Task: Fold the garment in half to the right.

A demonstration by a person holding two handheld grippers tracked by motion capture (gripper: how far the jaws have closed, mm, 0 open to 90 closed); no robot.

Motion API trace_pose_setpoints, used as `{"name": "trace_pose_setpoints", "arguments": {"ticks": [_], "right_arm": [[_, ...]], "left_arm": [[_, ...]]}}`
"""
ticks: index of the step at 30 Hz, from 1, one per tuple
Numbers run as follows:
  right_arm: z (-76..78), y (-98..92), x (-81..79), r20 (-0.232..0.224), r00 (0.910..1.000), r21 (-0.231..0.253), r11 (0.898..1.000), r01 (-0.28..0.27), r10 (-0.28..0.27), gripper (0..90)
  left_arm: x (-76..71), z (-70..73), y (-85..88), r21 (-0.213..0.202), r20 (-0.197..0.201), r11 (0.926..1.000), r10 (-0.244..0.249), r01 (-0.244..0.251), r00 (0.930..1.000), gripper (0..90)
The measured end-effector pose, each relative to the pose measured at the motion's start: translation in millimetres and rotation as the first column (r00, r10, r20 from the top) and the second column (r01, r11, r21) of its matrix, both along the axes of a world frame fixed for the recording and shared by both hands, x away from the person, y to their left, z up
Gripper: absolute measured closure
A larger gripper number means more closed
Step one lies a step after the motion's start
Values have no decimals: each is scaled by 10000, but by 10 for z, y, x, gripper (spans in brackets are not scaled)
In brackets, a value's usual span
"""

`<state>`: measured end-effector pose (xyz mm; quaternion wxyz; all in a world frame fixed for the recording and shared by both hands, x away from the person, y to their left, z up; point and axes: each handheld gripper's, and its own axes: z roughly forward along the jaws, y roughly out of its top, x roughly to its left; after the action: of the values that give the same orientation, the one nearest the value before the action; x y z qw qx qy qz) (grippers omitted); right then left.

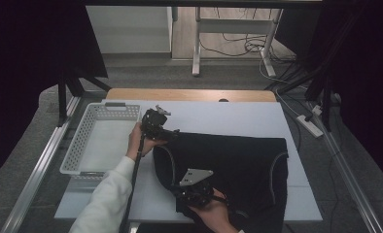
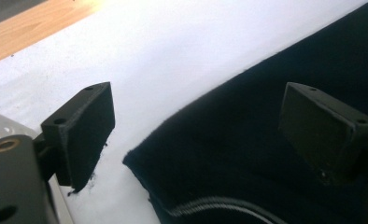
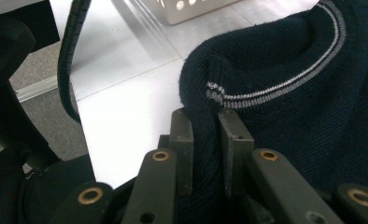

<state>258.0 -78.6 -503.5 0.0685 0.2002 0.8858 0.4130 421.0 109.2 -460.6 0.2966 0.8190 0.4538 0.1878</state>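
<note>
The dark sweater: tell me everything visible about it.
The dark sweater is navy knit with a grey-striped ribbed collar. It lies spread on the white table top, right of the basket. The right claw is shut on the collar's edge. The left claw hangs open over its far-left corner.

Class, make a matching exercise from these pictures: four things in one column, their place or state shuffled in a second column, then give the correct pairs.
Column one:
1. left gripper
2. right gripper
3. white basket
4. dark garment

Column two:
A. stands at the table's left side
B. fingers apart over the garment's corner
C. lies spread on the white tabletop
D. fingers pinching the striped edge

Pairs: 1-B, 2-D, 3-A, 4-C
</note>
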Motion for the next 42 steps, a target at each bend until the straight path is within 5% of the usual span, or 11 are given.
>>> {"name": "trace_pose_setpoints", "arguments": {"ticks": [15,30,37,42], "right_arm": [[-12,9,-4,-22,10000,52,10000,12,-12,775],[-6,2,-8,28,10000,75,10000,37,-37,775],[-4,-3,-8,32,10000,125,9999,43,-44,775],[-1,-8,-6,37,10000,118,9999,47,-48,775]], "left_arm": [[273,-230,-72,720,-978,9974,116,-46,9951,112],[387,-425,-117,1058,-1601,9943,260,-90,9868,106],[436,-557,-123,1451,-2254,9894,412,-83,9734,94],[438,-566,-92,1106,-2494,9938,339,-63,9678,127]]}}
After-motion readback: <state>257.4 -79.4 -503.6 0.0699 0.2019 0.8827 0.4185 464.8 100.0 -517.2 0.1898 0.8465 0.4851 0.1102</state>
